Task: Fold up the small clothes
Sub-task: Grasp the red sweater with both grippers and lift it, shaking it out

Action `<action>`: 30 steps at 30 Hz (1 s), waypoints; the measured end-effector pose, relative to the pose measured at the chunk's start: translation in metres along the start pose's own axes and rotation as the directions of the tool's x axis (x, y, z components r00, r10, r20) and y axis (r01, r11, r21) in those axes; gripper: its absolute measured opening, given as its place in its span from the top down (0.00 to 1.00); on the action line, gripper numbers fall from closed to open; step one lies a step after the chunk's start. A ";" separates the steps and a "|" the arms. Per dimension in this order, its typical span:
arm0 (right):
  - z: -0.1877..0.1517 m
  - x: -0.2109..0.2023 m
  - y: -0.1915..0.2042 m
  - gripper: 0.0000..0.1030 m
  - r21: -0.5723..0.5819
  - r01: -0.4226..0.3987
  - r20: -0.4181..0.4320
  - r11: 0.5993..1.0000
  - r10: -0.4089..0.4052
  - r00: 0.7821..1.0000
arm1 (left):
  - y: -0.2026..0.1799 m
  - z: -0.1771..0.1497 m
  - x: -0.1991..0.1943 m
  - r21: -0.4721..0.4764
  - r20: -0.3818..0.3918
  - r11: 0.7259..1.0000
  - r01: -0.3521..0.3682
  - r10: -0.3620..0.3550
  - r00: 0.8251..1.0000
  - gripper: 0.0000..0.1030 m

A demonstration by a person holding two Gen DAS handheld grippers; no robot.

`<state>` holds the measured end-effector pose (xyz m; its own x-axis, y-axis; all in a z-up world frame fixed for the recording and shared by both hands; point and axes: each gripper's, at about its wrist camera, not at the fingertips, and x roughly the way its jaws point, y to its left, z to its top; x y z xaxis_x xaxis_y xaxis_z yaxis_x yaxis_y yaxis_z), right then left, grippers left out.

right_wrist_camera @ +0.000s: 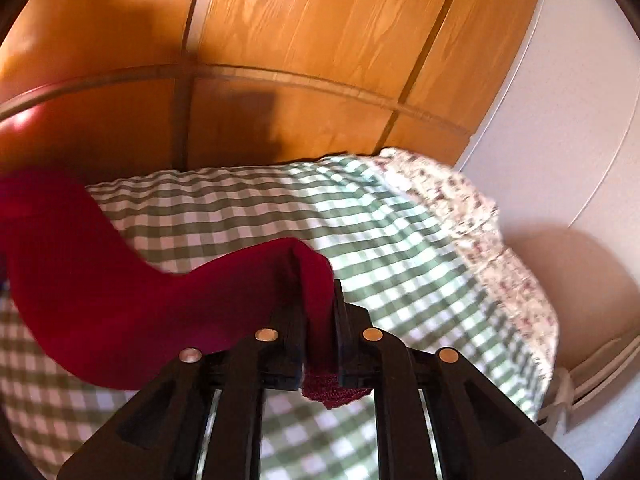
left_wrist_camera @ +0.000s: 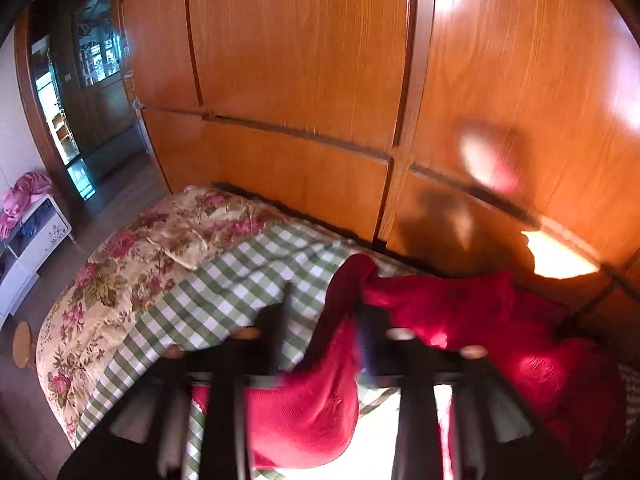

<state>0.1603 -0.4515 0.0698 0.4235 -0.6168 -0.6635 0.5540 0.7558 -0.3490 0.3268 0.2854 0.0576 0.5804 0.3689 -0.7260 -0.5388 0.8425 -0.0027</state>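
The right gripper points down toward the bed, its two black fingers drawn close together and pinching a fold of the red garment, which hangs out to its left. The left gripper also tilts downward; its fingers stand well apart, the red cloth draped over the right-hand one, blurred, with no clear pinch.

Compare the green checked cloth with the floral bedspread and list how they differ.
The green checked cloth carries a plain grid of green and white squares; the floral bedspread has pink roses and leaves on cream. The green checked cloth fills the middle; the floral bedspread shows only around its outer edges. The red garment is over the green checked cloth, not the floral bedspread. Both lie spread out beside the wooden wardrobe.
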 end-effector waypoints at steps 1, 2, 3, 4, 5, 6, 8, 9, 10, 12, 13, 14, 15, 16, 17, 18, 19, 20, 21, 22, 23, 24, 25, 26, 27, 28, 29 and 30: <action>-0.002 -0.001 0.003 0.64 0.001 -0.001 -0.003 1.000 0.001 1.000 | 0.001 -0.010 -0.002 0.010 0.015 1.000 0.001 -0.001 1.000 0.47; -0.004 -0.003 0.006 0.50 0.004 -0.007 0.003 1.000 0.007 1.000 | 0.002 -0.014 -0.001 0.023 0.012 1.000 0.012 -0.013 1.000 0.40; -0.009 -0.012 0.010 0.44 0.000 -0.014 0.016 1.000 0.014 1.000 | 0.003 -0.023 0.000 0.034 0.000 0.999 0.039 -0.039 0.999 0.38; -0.015 -0.024 0.015 0.41 -0.011 -0.031 0.035 0.999 0.032 0.999 | 0.005 -0.035 -0.002 0.041 -0.019 0.996 0.077 -0.076 0.997 0.38; -0.022 -0.037 0.021 0.41 -0.025 -0.067 0.048 0.997 0.069 0.997 | 0.006 -0.045 -0.006 0.045 -0.034 0.993 0.110 -0.109 0.993 0.38; -0.027 -0.049 0.030 0.41 -0.043 -0.119 0.046 0.992 0.121 0.992 | 0.010 -0.058 -0.009 0.050 -0.046 0.989 0.141 -0.139 0.989 0.37; -0.045 -0.071 0.046 0.41 -0.063 -0.272 0.019 0.960 0.274 0.962 | 0.019 -0.087 -0.020 0.047 -0.074 0.975 0.217 -0.213 0.974 0.33; -0.055 -0.080 0.055 0.41 -0.064 -0.356 -0.009 0.932 0.356 0.935 | 0.023 -0.102 -0.026 0.038 -0.087 0.967 0.252 -0.248 0.965 0.32; -0.063 -0.086 0.064 0.41 -0.060 -0.435 -0.043 0.898 0.433 0.900 | 0.030 -0.118 -0.032 0.022 -0.105 0.955 0.295 -0.291 0.951 0.31; -0.083 -0.097 0.086 0.41 -0.059 -0.563 -0.119 0.824 0.554 0.824 | 0.038 -0.147 -0.042 -0.007 -0.149 0.922 0.386 -0.383 0.912 0.31; -0.096 -0.103 0.103 0.41 -0.062 -0.626 -0.169 0.777 0.610 0.774 | 0.043 -0.162 -0.046 -0.027 -0.172 0.907 0.421 -0.419 0.891 0.30; -0.106 -0.107 0.116 0.41 -0.061 -0.672 -0.206 0.738 0.649 0.732 | 0.044 -0.174 -0.050 -0.041 -0.189 0.895 0.444 -0.443 0.876 0.29; -0.115 -0.110 0.129 0.41 -0.068 -0.706 -0.238 0.705 0.676 0.698 | 0.045 -0.188 -0.052 -0.049 -0.210 0.883 0.467 -0.466 0.859 0.29; -0.122 -0.113 0.141 0.41 -0.086 -0.718 -0.256 0.691 0.681 0.686 | 0.044 -0.200 -0.055 -0.049 -0.235 0.872 0.487 -0.484 0.843 0.29; -0.130 -0.115 0.155 0.41 -0.108 -0.726 -0.282 0.679 0.680 0.677 | 0.043 -0.208 -0.056 -0.047 -0.247 0.865 0.499 -0.494 0.834 0.29; -0.136 -0.116 0.166 0.41 -0.117 -0.734 -0.299 0.669 0.681 0.668 | 0.040 -0.217 -0.058 -0.048 -0.256 0.860 0.508 -0.502 0.826 0.29; -0.140 -0.118 0.174 0.42 -0.139 -0.729 -0.299 0.670 0.673 0.676 | 0.037 -0.224 -0.058 -0.051 -0.268 0.855 0.517 -0.510 0.817 0.30; -0.141 -0.121 0.181 0.50 -0.165 -0.720 -0.291 0.674 0.665 0.688 | 0.032 -0.231 -0.057 -0.050 -0.286 0.848 0.527 -0.518 0.806 0.31; -0.141 -0.122 0.184 0.59 -0.172 -0.725 -0.293 0.667 0.669 0.684 | 0.027 -0.237 -0.056 -0.042 -0.301 0.846 0.532 -0.518 0.801 0.38; -0.139 -0.123 0.186 0.75 -0.162 -0.742 -0.302 0.651 0.683 0.665 | 0.021 -0.242 -0.056 -0.027 -0.314 0.845 0.535 -0.515 0.797 0.44; -0.140 -0.128 0.188 0.88 -0.181 -0.732 -0.293 0.656 0.675 0.677 | 0.015 -0.246 -0.055 -0.014 -0.328 0.839 0.544 -0.517 0.790 0.60; -0.140 -0.133 0.190 0.92 -0.207 -0.721 -0.281 0.661 0.666 0.691 | 0.009 -0.249 -0.053 0.000 -0.344 0.833 0.553 -0.519 0.782 0.78; -0.139 -0.139 0.188 0.92 -0.224 -0.717 -0.267 0.660 0.666 0.696 | 0.004 -0.252 -0.052 0.014 -0.354 0.836 0.549 -0.509 0.784 0.83; -0.135 -0.144 0.183 0.92 -0.233 -0.713 -0.251 0.661 0.668 0.701 | 0.000 -0.253 -0.055 0.031 -0.350 0.840 0.542 -0.499 0.793 0.86; -0.131 -0.151 0.174 0.93 -0.245 -0.700 -0.223 0.671 0.664 0.714 | -0.002 -0.251 -0.059 0.044 -0.340 0.842 0.538 -0.494 0.800 0.92; -0.126 -0.156 0.163 0.93 -0.250 -0.689 -0.198 0.680 0.660 0.724 | -0.003 -0.248 -0.065 0.053 -0.326 0.841 0.539 -0.495 0.805 0.93; -0.120 -0.162 0.150 0.93 -0.250 -0.676 -0.166 0.693 0.657 0.735 | -0.003 -0.243 -0.070 0.055 -0.313 0.839 0.542 -0.501 0.807 0.94; -0.116 -0.169 0.140 0.93 -0.249 -0.666 -0.139 0.704 0.654 0.743 | -0.002 -0.239 -0.076 0.053 -0.299 0.836 0.546 -0.509 0.807 0.96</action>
<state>0.0834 -0.2157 0.0559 0.5773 0.0666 -0.8138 -0.0704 0.9970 0.0316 0.1381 0.1623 -0.0515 0.5605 -0.2481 -0.7901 -0.1008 0.9265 -0.3625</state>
